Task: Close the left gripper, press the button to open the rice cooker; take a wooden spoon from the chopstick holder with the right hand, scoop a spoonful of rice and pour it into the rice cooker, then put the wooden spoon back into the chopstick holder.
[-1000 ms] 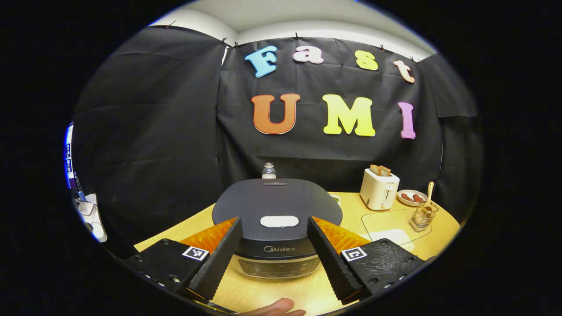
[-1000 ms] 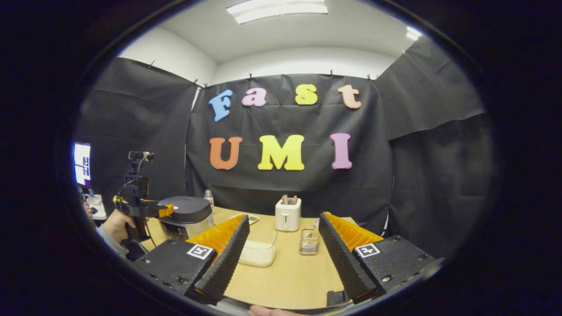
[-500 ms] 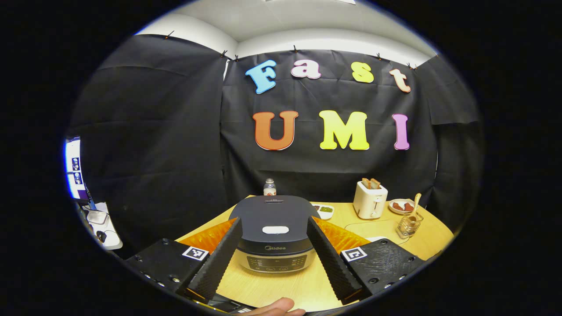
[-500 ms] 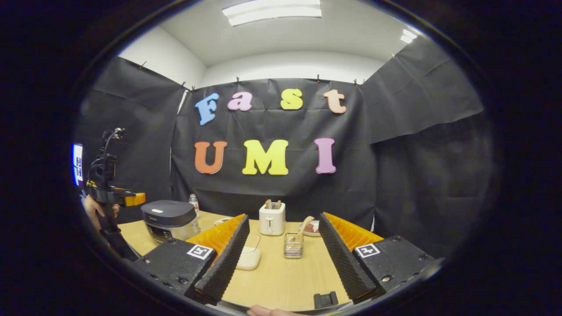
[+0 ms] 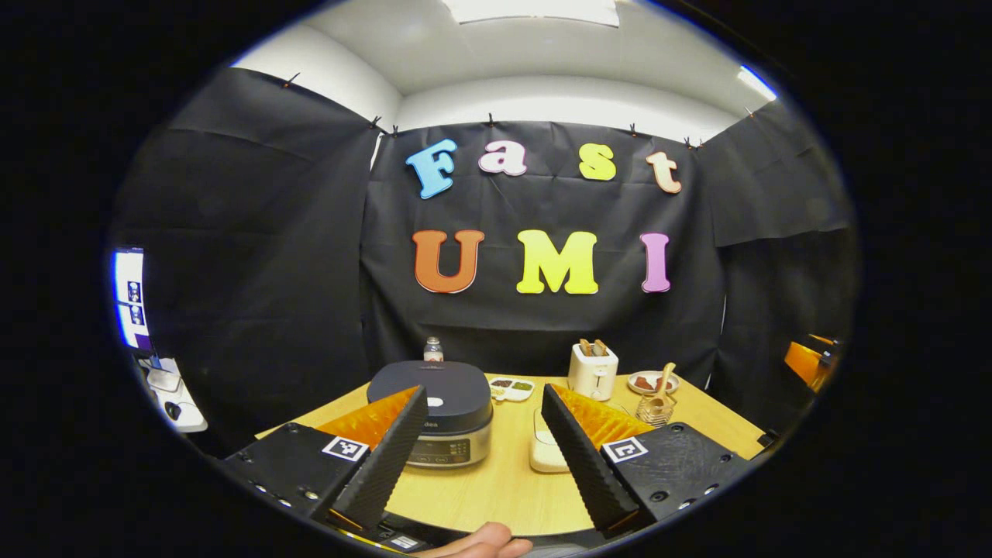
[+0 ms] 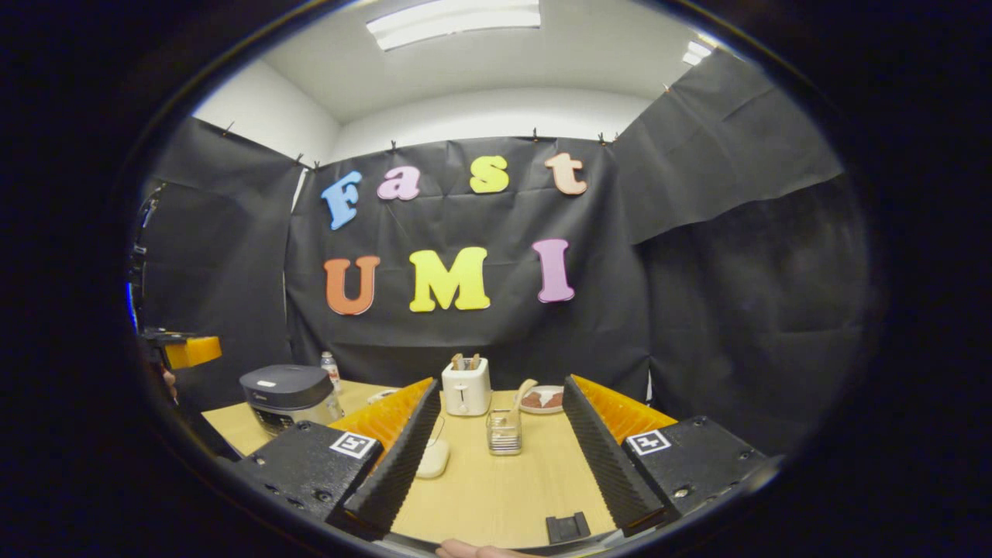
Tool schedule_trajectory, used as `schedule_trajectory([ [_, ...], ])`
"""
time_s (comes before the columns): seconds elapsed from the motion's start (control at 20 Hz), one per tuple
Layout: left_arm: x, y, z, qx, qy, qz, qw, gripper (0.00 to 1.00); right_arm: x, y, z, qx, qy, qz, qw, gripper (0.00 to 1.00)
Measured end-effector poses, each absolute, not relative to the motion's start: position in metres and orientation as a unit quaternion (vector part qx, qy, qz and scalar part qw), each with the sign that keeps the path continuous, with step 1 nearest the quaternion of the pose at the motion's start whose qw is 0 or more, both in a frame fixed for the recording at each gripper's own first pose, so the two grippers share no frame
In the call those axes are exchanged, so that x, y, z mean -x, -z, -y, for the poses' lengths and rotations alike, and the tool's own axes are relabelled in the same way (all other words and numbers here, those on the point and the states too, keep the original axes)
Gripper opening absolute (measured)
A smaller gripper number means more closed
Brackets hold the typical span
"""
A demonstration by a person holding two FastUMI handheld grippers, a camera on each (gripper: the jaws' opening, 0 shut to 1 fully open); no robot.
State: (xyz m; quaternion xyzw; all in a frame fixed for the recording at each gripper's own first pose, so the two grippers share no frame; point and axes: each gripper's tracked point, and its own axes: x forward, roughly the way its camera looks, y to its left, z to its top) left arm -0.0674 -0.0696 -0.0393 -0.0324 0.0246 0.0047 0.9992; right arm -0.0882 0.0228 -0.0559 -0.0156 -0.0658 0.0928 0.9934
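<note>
Left gripper [image 5: 484,453] backed off closed rice cooker [image 5: 431,401], jaws apart

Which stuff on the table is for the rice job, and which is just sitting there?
For the job: rice cooker with its white button, wooden spoon in the chopstick holder, rice container, left tool, right tool.

Just sitting there: toaster, water bottle, plate of food, small snack dish.

left claw [image 5: 484,449] spread wide, right claw [image 6: 496,457] likewise, both empty
</note>
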Motion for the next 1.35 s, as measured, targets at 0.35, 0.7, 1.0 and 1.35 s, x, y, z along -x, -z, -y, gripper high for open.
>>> schedule_trajectory([
  [0.35, 0.083, 0.027, 0.100, -0.013, 0.023, -0.002, 1.000, 0.94, 0.083, 0.062, -0.022, 0.012, -0.093, 0.052, 0.994, 1.00],
  [0.7, 0.082, 0.034, 0.091, 0.001, 0.021, -0.020, 1.000, 0.94, 0.101, 0.041, -0.041, 0.027, -0.097, 0.059, 0.993, 1.00],
  [1.0, 0.092, 0.029, 0.085, -0.019, 0.024, -0.003, 1.000, 0.94, 0.114, 0.044, -0.073, 0.035, -0.122, 0.056, 0.990, 1.00],
  [1.35, 0.102, 0.034, 0.081, -0.016, 0.033, 0.014, 0.999, 0.94, 0.117, 0.046, -0.084, 0.047, -0.113, 0.066, 0.990, 0.98],
])
